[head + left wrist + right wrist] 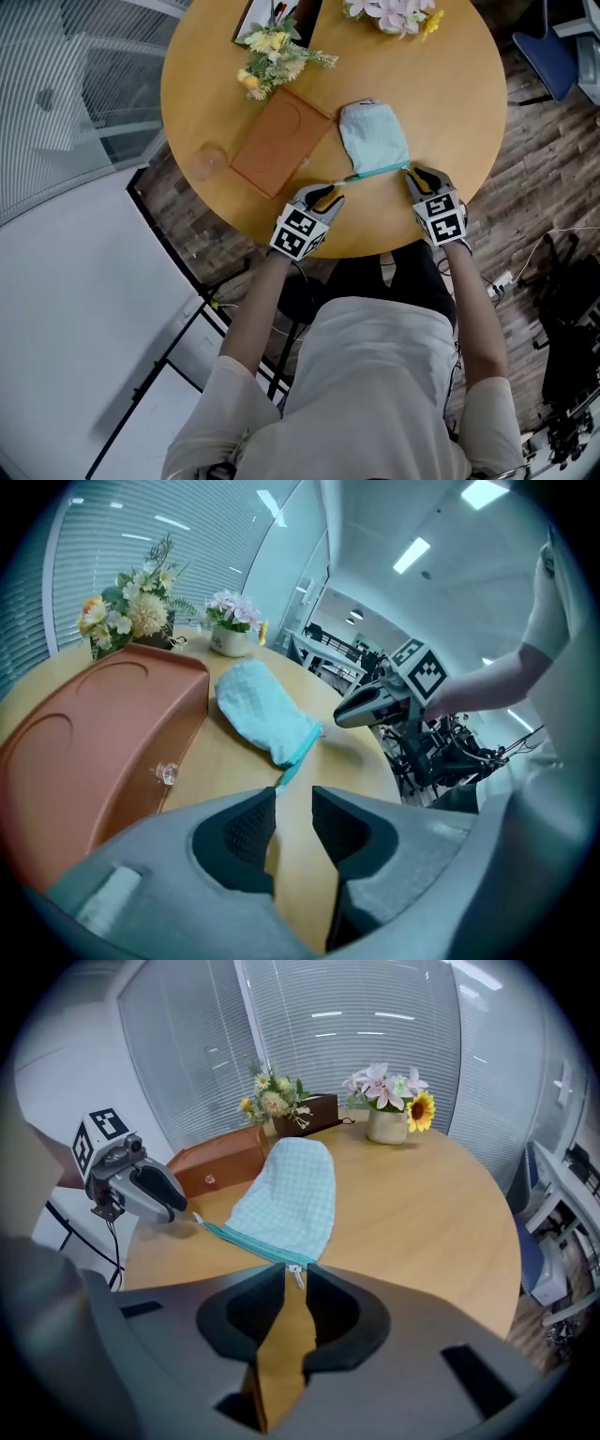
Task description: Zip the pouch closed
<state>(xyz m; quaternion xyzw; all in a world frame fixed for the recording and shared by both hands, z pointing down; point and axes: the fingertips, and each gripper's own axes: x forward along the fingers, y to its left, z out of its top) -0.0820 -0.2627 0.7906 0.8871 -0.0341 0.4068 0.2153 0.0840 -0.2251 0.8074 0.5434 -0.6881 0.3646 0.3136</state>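
A light blue checked pouch (373, 134) lies flat on the round wooden table (450, 103). Its teal zip edge (375, 172) faces me, and the line of the zip looks thin and flat. The small metal pull (295, 1275) sits at the pouch's right end. My right gripper (419, 174) (295, 1269) is there, its jaws a narrow gap apart with the pull between the tips and table showing on both sides of it. My left gripper (328, 194) (294, 794) is open at the zip's left tail (281, 778), which reaches only the left jaw's tip.
A brown tray-like board (279, 141) lies left of the pouch, touching its corner. A clear glass (206, 161) stands near the table's left edge. A yellow bouquet (272, 56) and pink flowers (394, 14) are at the back. Both grippers hang over the table's front edge.
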